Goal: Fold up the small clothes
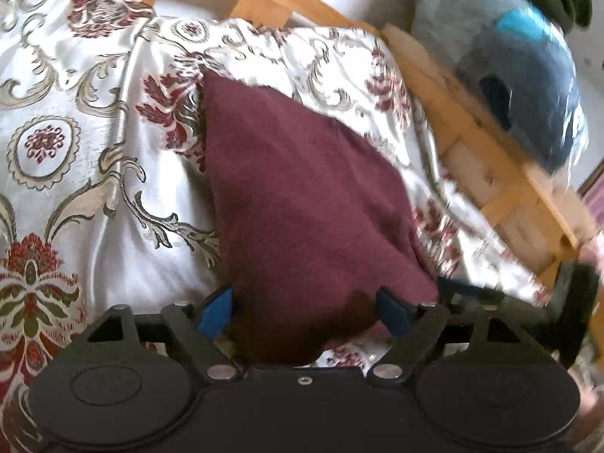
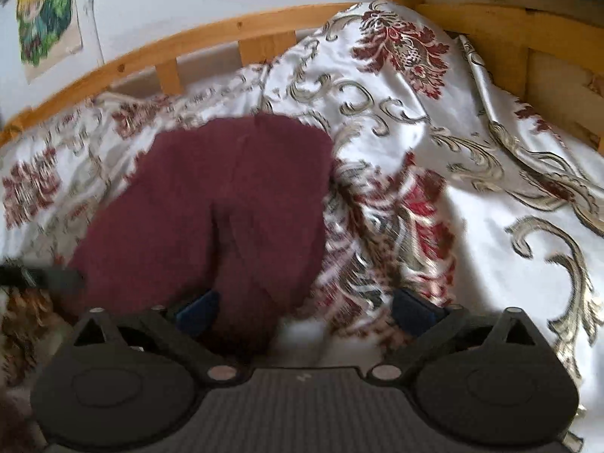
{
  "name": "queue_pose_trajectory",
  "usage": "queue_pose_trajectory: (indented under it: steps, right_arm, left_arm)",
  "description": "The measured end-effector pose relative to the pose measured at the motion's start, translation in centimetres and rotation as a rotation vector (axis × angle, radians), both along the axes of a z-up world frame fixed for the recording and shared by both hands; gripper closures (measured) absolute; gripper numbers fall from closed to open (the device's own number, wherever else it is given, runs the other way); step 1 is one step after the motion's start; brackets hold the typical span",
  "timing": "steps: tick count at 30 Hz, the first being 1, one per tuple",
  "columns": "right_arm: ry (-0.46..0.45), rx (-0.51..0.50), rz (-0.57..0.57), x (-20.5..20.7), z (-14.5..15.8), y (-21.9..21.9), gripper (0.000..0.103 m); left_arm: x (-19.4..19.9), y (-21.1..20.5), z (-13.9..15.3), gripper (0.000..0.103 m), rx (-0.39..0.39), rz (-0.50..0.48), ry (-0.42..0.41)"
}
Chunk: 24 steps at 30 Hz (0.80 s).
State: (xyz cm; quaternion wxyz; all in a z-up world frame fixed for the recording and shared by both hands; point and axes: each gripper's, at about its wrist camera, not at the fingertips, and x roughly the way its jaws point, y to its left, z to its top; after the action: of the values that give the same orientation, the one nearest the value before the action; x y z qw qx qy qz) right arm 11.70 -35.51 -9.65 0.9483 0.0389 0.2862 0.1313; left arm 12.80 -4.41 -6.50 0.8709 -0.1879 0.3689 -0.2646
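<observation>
The maroon garment [image 1: 302,204] lies on the bed's flowered bedspread [image 1: 75,120], its near end running down between the fingers of the left tool [image 1: 304,311]. In the left wrist view that tool stands wide open, its blue pads [image 1: 217,311] on either side of the cloth; the picture does not show whether they press it. A wooden bed rail [image 1: 472,143] runs along the right, with a blue bundle in clear plastic [image 1: 517,83] beyond it. The other tool shows as a dark blur at the right edge.

In the right wrist view the garment [image 2: 211,204] spreads across the bedspread [image 2: 472,173], folded with a crease down its middle. The right tool [image 2: 305,313] is also wide open: its left pad [image 2: 198,311] sits against the cloth's near end, its right pad over bare bedspread. The wooden rail [image 2: 188,45] curves behind, below pictures on the wall [image 2: 45,15].
</observation>
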Motion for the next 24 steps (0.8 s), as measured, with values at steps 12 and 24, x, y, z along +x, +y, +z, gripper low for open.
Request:
queue_pose_trajectory:
  steps: [12,24]
  right_arm:
    - [-0.119,0.137,0.032,1.3,3.5,-2.0,0.005]
    - [-0.083,0.073,0.080,11.5,4.6,-0.1,0.094]
  left_arm:
    - [1.5,0.2,-1.0,0.013,0.017,0.058,0.046]
    - [1.6,0.6,-1.4,0.011,-0.003,0.051,0.052]
